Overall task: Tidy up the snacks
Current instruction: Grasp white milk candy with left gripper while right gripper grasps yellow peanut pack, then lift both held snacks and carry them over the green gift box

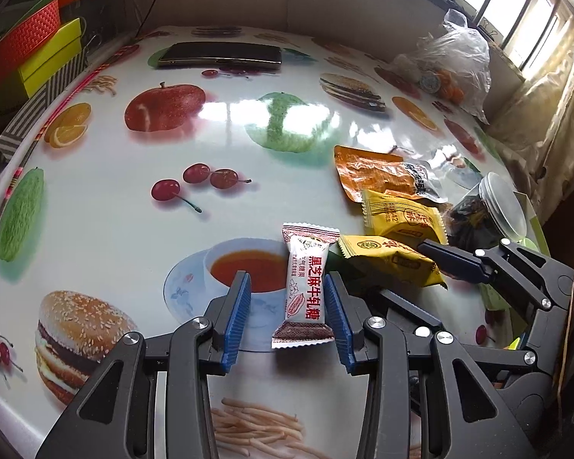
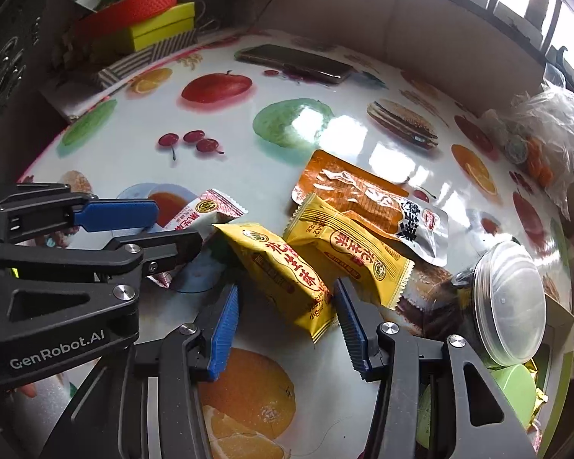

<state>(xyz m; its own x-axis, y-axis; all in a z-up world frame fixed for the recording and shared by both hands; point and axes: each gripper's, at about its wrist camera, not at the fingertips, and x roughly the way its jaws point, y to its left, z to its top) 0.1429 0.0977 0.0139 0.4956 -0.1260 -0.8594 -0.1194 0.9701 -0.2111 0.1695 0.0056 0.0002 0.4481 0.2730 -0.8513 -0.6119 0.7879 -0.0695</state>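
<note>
A white nougat candy packet [image 1: 306, 287] with red print lies on the fruit-print table between the open fingers of my left gripper [image 1: 287, 294]; it also shows in the right wrist view [image 2: 206, 214]. My right gripper [image 2: 287, 302] is open around the near end of a yellow snack packet [image 2: 279, 271]. A second yellow packet [image 2: 348, 248] lies beside it, overlapping an orange and silver pouch [image 2: 367, 202]. The left gripper appears at the left of the right wrist view [image 2: 134, 225].
A clear-lidded jar [image 2: 505, 306] of dark snacks lies on its side at the right by a green container [image 2: 516, 386]. A phone [image 1: 222, 53] lies at the far side. A plastic bag [image 1: 451, 65] sits far right. Coloured boxes [image 1: 38, 49] stack at the left.
</note>
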